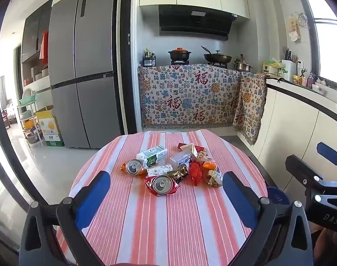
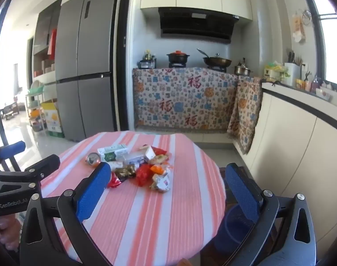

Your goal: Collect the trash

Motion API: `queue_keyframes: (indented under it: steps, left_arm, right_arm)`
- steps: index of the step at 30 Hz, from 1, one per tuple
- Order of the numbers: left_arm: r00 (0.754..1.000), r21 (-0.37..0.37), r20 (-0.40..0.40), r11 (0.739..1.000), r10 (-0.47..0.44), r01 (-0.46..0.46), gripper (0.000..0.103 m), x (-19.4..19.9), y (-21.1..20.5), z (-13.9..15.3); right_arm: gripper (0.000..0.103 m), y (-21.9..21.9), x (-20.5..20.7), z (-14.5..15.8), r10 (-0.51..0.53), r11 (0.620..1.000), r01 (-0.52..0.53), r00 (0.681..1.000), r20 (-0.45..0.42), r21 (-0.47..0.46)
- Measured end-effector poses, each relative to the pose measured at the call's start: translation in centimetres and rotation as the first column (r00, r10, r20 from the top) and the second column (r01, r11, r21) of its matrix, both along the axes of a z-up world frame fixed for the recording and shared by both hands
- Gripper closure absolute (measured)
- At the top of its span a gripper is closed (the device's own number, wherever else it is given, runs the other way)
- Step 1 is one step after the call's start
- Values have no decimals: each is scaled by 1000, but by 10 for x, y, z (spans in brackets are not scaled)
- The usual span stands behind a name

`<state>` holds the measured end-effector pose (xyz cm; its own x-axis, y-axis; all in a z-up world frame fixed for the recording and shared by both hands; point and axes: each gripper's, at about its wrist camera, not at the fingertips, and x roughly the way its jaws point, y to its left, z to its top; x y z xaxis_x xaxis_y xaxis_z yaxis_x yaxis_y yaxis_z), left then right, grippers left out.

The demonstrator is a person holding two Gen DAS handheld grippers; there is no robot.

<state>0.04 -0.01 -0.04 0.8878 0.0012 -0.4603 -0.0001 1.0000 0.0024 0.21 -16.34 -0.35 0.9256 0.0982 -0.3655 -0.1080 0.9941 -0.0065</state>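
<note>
While both claws, left claw [image 1: 166,190] and right claw [image 2: 168,184], gape wide and empty, the trash pile [image 1: 175,168] sits at 12 o'clock on the tabletop [image 1: 168,226].

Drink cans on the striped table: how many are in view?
2. One crushed orange can lies at the pile's left edge; one crushed red can lies at its near edge. Others may be hidden under wrappers.

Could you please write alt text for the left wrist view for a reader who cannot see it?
The open left claw hovers, empty, over a round table with a red-striped cloth, short of a trash pile of crushed cans, a carton and wrappers. The right claw shows at the right edge; a fridge and stove stand behind.
</note>
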Motion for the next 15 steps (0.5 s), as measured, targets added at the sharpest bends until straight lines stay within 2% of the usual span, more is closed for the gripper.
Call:
queue_keyframes:
  steps: [5,6,8,10,15]
  left_arm:
    - [1000,6,7,1000,1,-1,0,1,-1,-1]
    - [1000,6,6,1000,-1,1,0,-1,-4,-14]
    - [1000,7,9,1000,-7,7,0,-9,-8,-19]
    - [1000,6,-13,1000,-10,10,0,-6,-5,-10]
    - [1000,3,-14,1000,-10,10,0,-4,-4,-12]
  right_arm:
    - [0,2,0,0,-1,1000,1,1000,-1,-9]
    - [0,3,0,0,-2,1000,2,1000,-2,-11]
    - [0,3,0,0,-2,1000,2,1000,0,-10]
    - [0,3,0,2,-1,1000,1,1000,4,-9]
    - [0,3,-2,6,-1,1000,1,1000,10,-11]
